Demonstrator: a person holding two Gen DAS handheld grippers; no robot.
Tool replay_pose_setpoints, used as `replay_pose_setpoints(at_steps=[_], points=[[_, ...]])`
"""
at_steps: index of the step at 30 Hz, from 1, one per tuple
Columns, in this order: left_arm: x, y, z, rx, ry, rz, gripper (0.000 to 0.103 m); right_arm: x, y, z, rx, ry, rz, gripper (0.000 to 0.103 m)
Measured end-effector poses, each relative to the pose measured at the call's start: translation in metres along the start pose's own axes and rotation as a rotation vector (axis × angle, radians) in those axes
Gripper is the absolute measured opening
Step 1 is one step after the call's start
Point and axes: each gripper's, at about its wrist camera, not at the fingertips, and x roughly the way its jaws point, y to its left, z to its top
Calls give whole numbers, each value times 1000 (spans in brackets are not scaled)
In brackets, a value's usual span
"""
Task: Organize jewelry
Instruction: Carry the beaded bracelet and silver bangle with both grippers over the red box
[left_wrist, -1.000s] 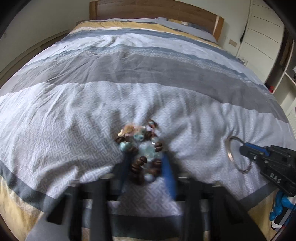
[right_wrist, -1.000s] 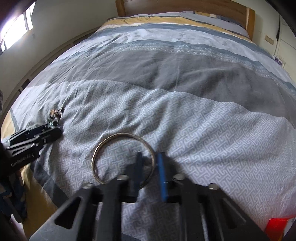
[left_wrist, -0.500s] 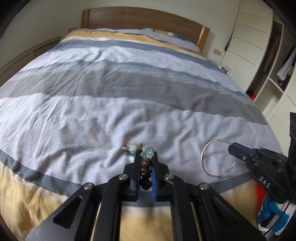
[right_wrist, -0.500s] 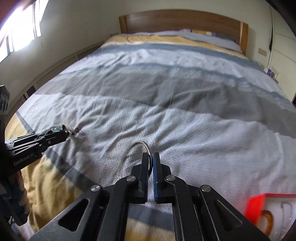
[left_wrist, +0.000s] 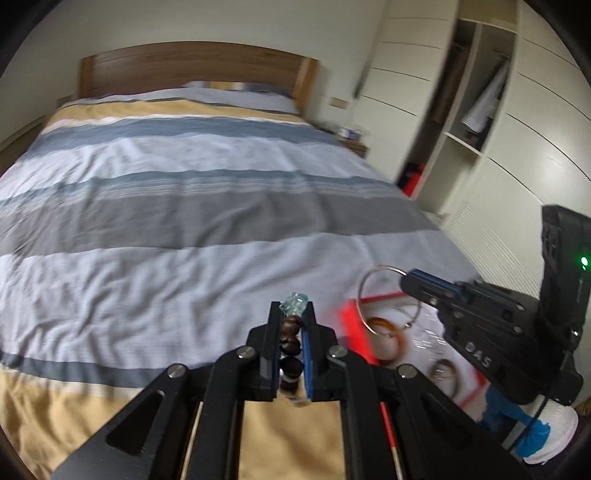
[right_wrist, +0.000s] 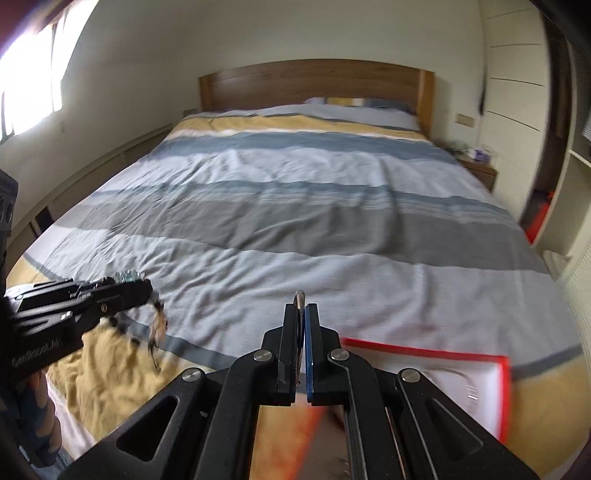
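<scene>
My left gripper is shut on a bracelet of brown and pale blue beads, held in the air above the striped duvet. Part of the bracelet dangles blurred under the left gripper in the right wrist view. My right gripper is shut on a thin silver bangle, seen edge-on. In the left wrist view the bangle hangs as a full hoop from the right gripper. Below it lies a red-rimmed white tray holding an amber bangle and a small ring.
The tray sits at the bed's near right corner. A wooden headboard closes the far end. White wardrobe doors and open shelves stand to the right, with a bedside table. A person's white and blue shoe is on the floor.
Both grippers have risen off the duvet and swung right toward the tray, each carrying its piece. The left jaws shut on the bead bracelet, the right jaws on the silver bangle.
</scene>
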Motion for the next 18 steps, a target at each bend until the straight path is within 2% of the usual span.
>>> replay_pose_setpoints(at_steps=[10,18], points=[[52,-102,-24,97,113,-121,8,-9,-76,-44,83,48,-40,4],[99,-139,-47,142,209,-145,8,8,-125,-72,176,75,-34,4]])
